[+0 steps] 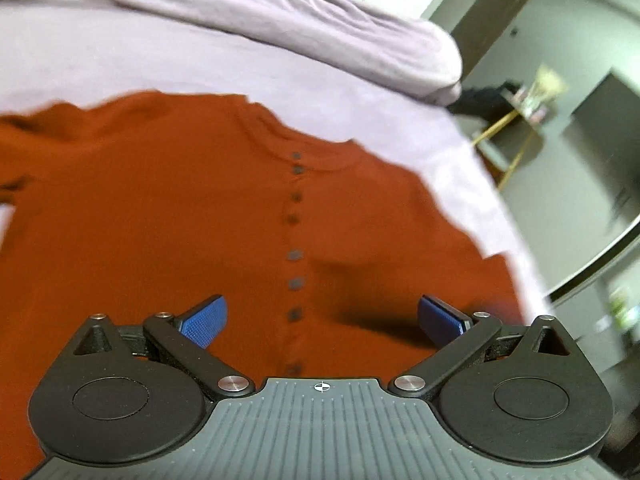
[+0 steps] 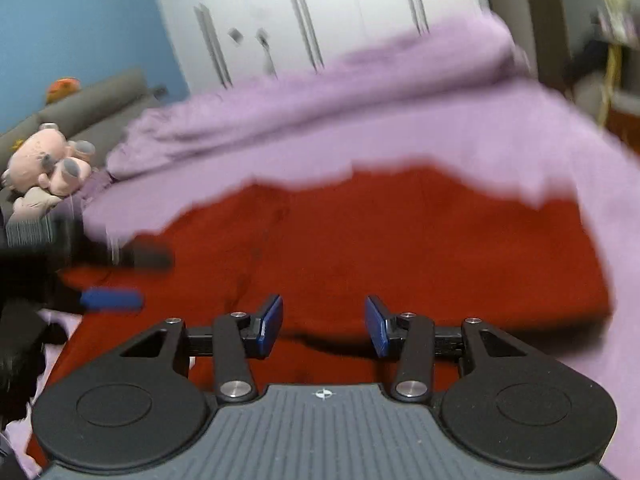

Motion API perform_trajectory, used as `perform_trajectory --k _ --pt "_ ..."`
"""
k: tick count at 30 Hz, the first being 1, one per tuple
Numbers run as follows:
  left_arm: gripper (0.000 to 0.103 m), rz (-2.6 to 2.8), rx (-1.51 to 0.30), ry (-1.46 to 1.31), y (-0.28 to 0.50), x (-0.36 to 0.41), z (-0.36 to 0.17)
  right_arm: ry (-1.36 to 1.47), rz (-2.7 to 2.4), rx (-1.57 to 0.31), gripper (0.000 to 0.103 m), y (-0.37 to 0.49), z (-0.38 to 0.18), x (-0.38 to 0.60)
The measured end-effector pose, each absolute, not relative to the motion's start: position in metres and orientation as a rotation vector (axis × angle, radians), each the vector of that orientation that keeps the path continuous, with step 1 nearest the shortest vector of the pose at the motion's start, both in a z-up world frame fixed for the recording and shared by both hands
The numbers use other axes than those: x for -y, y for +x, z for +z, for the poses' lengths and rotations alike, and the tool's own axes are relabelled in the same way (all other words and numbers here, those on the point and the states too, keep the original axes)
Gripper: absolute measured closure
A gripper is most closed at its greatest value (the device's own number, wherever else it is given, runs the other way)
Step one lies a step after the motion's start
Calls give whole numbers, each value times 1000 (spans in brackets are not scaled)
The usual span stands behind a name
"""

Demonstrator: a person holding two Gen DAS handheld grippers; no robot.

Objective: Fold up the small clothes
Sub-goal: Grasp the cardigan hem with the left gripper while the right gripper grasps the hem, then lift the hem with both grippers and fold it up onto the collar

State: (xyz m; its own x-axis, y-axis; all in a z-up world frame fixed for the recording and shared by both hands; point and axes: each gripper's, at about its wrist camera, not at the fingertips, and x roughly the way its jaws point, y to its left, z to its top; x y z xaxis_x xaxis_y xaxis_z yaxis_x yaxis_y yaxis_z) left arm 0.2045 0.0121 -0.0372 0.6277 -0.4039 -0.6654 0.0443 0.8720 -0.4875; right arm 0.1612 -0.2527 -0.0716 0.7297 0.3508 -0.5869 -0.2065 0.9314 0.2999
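Note:
A rust-red buttoned shirt lies spread flat on a lilac bed sheet, its collar away from me and a row of dark buttons down the middle. My left gripper is open and empty, hovering over the shirt's lower front. In the right wrist view the same shirt shows blurred. My right gripper is open and empty above its near edge. The left gripper shows at the left of that view, blurred, over the shirt's edge.
A rumpled lilac duvet lies along the far side of the bed. Plush toys sit by a grey headboard at the left. White wardrobe doors stand behind. The bed's right edge drops to a room with a small table.

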Motion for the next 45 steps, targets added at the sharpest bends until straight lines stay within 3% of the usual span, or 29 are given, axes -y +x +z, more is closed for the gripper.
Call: perform_trajectory --k 4,9,22,28,31,39,45 --pt "1 -313 -913 -560 230 -14 -58 431 233 -745 59 146 -89 281" --pt "19 -360 -1015 -603 255 -3 -86 612 215 -767 63 130 -108 306" --pt "34 -400 -1087 -650 287 12 -108 721 203 -758 64 133 -115 317" --pt "92 -384 -1126 -611 306 28 -107 765 164 -747 64 142 -113 323" --pt "95 -367 -1129 -572 314 29 -100 764 127 -739 64 153 -109 326" --pt "96 -261 -896 -418 328 -22 -41 807 27 -721 62 182 -113 342" --pt "95 -95 -928 -337 328 -68 -69 856 6 -714 62 195 -120 347"
